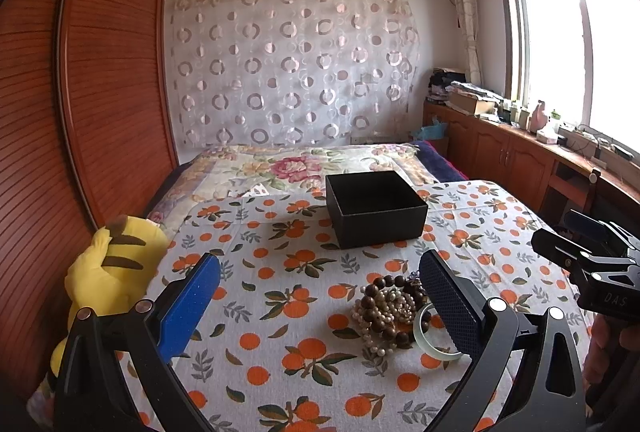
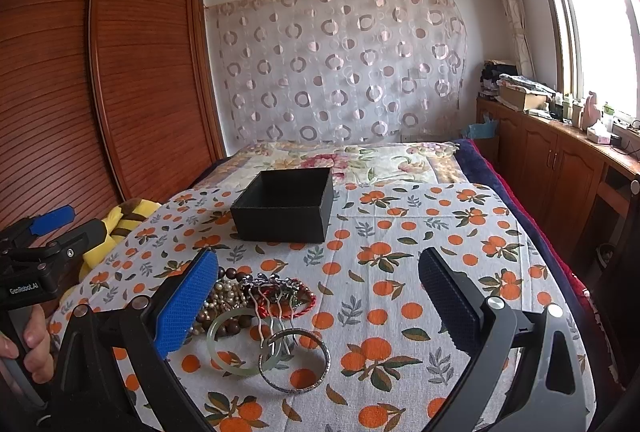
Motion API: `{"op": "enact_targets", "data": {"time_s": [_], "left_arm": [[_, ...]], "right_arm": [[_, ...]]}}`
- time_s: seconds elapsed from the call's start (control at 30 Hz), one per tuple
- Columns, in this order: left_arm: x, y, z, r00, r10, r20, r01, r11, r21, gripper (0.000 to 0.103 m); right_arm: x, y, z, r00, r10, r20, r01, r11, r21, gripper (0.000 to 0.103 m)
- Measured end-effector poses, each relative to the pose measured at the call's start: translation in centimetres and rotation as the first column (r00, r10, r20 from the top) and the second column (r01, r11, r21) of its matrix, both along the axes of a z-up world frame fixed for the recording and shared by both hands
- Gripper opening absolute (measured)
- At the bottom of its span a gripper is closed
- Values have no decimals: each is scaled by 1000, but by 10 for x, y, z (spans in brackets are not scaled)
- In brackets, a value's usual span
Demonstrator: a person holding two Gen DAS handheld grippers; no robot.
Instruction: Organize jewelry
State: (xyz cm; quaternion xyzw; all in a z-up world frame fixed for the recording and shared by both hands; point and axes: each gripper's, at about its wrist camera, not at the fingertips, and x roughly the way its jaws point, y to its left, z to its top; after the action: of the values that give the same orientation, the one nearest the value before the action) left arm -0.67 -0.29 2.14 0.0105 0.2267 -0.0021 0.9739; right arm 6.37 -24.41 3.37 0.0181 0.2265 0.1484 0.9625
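A heap of jewelry (image 1: 390, 310) lies on the orange-print cloth: brown bead bracelets, pearl strands and a pale green bangle (image 1: 430, 342). In the right wrist view the heap (image 2: 232, 296) also shows the green bangle (image 2: 230, 346), a silver bangle (image 2: 294, 360), a red cord bracelet (image 2: 306, 302) and a metal hair comb (image 2: 272, 296). An open, empty black box (image 1: 376, 208) (image 2: 286, 208) stands farther back. My left gripper (image 1: 320, 296) is open, the heap just inside its right finger. My right gripper (image 2: 320, 292) is open, the heap beside its left finger.
A yellow striped plush toy (image 1: 108, 272) (image 2: 120, 220) lies at the cloth's left edge beside the wooden wardrobe (image 1: 80, 92). A floral bedspread (image 1: 300, 164) lies behind the box. Wooden cabinets (image 2: 560, 168) run along the right under the window.
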Motion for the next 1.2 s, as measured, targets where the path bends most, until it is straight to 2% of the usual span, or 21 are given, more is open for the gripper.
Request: {"op": "enact_targets", "data": {"time_s": [0.37, 0.47, 0.7, 0.77, 0.9, 0.93, 1.03, 1.2], "left_arm": [[2, -3, -1, 1000, -12, -22, 12, 1000, -1, 97], [6, -3, -8, 998, -29, -47, 29, 1000, -6, 97], [17, -5, -38, 990, -74, -118, 71, 997, -30, 97], [20, -5, -44, 986, -88, -139, 84, 996, -37, 97], [23, -10, -55, 979, -112, -169, 107, 994, -38, 97], [24, -11, -57, 977, -119, -177, 114, 993, -38, 97], [28, -18, -64, 969, -147, -201, 141, 989, -44, 97], [34, -31, -72, 942, -224, -251, 214, 974, -69, 94]], "right_arm": [[2, 2, -3, 1000, 2, -9, -2, 1000, -2, 101], [2, -3, -3, 1000, 4, -20, -4, 1000, -8, 101], [14, -15, -30, 997, 30, -75, -32, 999, -29, 100], [18, -16, -38, 994, 48, -103, -52, 998, -41, 94], [26, -16, -54, 980, 92, -174, -104, 993, -60, 74], [27, -16, -57, 976, 104, -190, -118, 991, -61, 66], [31, -11, -67, 960, 134, -247, -156, 985, -70, 52], [31, 1, -77, 935, 182, -305, -221, 971, -97, 37]]}}
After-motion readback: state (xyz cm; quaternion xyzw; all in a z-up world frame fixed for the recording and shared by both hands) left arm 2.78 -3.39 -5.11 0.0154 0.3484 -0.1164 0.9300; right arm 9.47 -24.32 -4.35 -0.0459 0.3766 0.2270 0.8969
